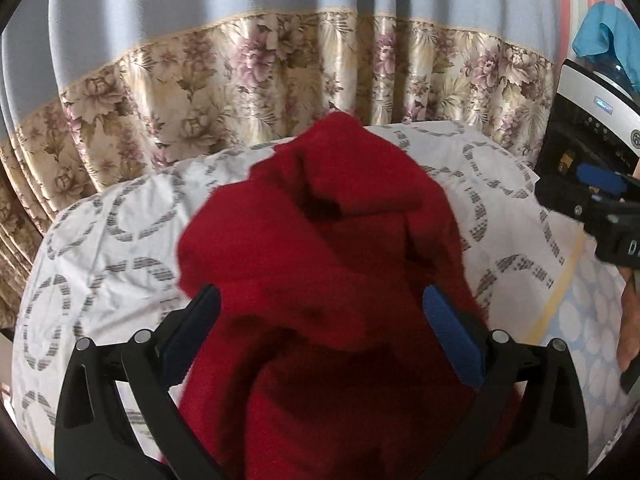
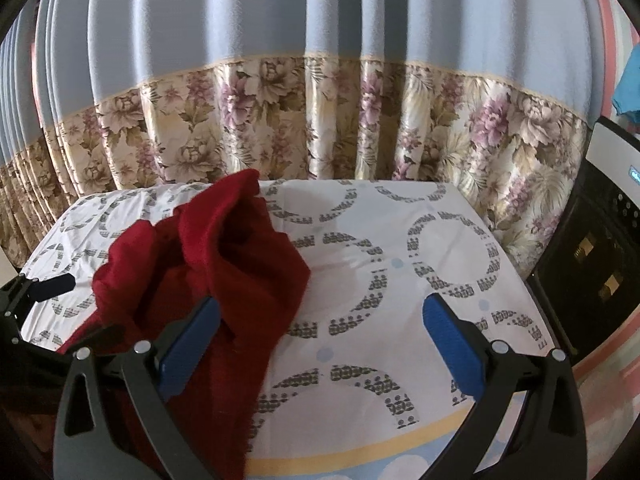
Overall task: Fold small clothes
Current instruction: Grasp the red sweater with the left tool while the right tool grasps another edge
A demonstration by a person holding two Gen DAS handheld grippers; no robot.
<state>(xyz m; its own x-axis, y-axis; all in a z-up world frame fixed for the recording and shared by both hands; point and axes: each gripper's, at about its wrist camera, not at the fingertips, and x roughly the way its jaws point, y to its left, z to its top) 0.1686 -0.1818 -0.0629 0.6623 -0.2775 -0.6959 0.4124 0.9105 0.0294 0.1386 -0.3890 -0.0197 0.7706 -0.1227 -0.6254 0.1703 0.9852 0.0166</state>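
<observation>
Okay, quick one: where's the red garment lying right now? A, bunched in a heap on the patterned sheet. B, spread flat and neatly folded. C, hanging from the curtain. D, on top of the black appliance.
A: the red garment sits crumpled in a heap on the patterned sheet, with both grippers open.

Garment on sheet, curtain behind, appliance right

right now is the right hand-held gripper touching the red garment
Cannot tell. In the right wrist view, the right hand-held gripper is open; its left finger overlaps the red garment, with contact unclear.
</observation>
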